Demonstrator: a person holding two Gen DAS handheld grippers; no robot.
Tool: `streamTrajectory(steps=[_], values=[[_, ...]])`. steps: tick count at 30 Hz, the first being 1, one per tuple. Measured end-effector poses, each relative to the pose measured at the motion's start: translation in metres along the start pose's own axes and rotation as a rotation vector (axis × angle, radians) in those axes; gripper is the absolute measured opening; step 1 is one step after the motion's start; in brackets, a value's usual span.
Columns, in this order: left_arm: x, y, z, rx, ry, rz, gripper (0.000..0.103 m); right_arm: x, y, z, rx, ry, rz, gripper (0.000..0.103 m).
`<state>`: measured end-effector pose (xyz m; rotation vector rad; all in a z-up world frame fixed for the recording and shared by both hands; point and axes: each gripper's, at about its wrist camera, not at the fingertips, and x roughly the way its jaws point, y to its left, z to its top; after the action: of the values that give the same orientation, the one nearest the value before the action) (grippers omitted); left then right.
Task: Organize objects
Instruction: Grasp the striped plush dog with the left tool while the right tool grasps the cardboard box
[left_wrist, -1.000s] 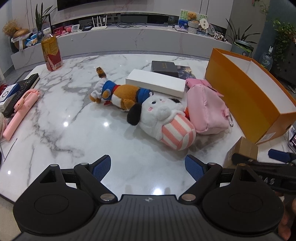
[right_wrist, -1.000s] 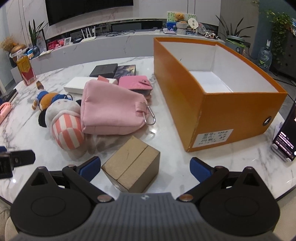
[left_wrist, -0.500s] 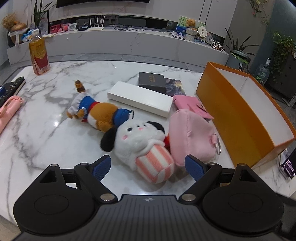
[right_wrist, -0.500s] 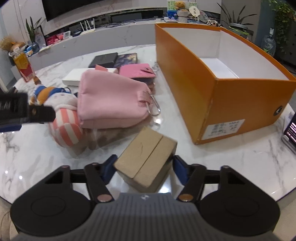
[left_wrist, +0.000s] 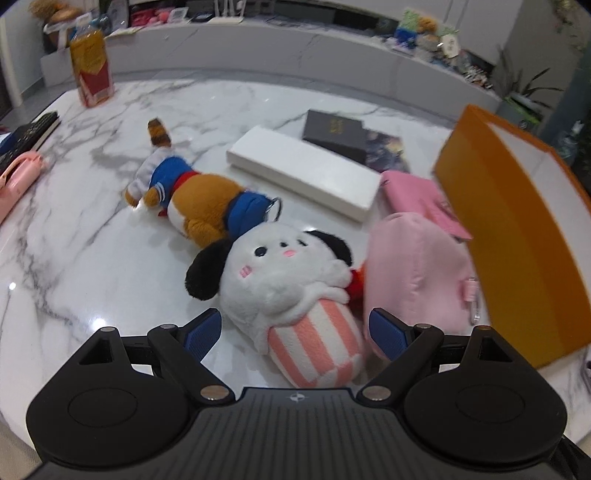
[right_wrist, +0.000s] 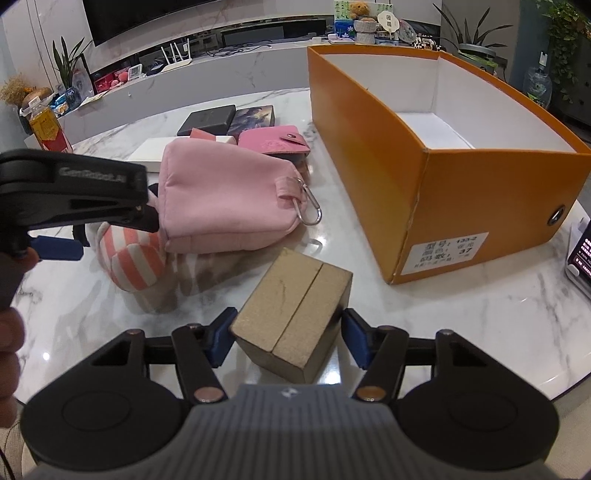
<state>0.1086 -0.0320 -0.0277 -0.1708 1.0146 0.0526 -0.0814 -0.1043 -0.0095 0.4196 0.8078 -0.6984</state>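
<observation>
The cardboard box (right_wrist: 293, 314) is clamped between the pads of the right gripper (right_wrist: 286, 341), at roughly half opening, with both pads pressed against its sides. It should be lifted straight and level, so that it is not twisted out of the grip, then carried to the orange box (right_wrist: 461, 206) ahead and to the right. The left gripper (left_wrist: 295, 330) is spread wide and holds nothing; the striped plush dog (left_wrist: 291, 291) lies between its fingers, untouched as far as can be judged.
</observation>
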Motion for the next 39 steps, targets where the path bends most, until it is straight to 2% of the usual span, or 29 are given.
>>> streamTrajectory(steps=[6,10,13,17,20,28,39], values=[[0.018,-0.004,0.000,0.034,0.053,0.024,0.103,0.004,-0.001,0.000,0.013,0.033,0.008,0.061],[0.024,0.000,-0.003,0.009,0.074,0.000,0.102,0.004,0.001,0.000,0.010,0.028,0.006,0.061],[0.028,0.005,-0.005,-0.012,0.094,-0.042,0.089,0.005,0.001,-0.001,0.012,0.024,0.011,0.061],[0.025,0.003,-0.008,0.037,0.089,-0.035,0.077,0.005,0.002,-0.001,0.006,0.020,0.011,0.060],[0.022,0.009,-0.011,0.031,0.075,-0.056,0.073,0.006,0.001,-0.001,0.008,0.018,0.011,0.060],[0.007,0.028,-0.024,0.053,0.062,-0.086,0.070,0.005,0.003,-0.001,-0.002,0.008,0.014,0.056],[-0.033,0.042,-0.034,0.088,0.005,-0.108,0.070,-0.001,0.006,-0.002,-0.017,-0.035,0.040,0.050]])
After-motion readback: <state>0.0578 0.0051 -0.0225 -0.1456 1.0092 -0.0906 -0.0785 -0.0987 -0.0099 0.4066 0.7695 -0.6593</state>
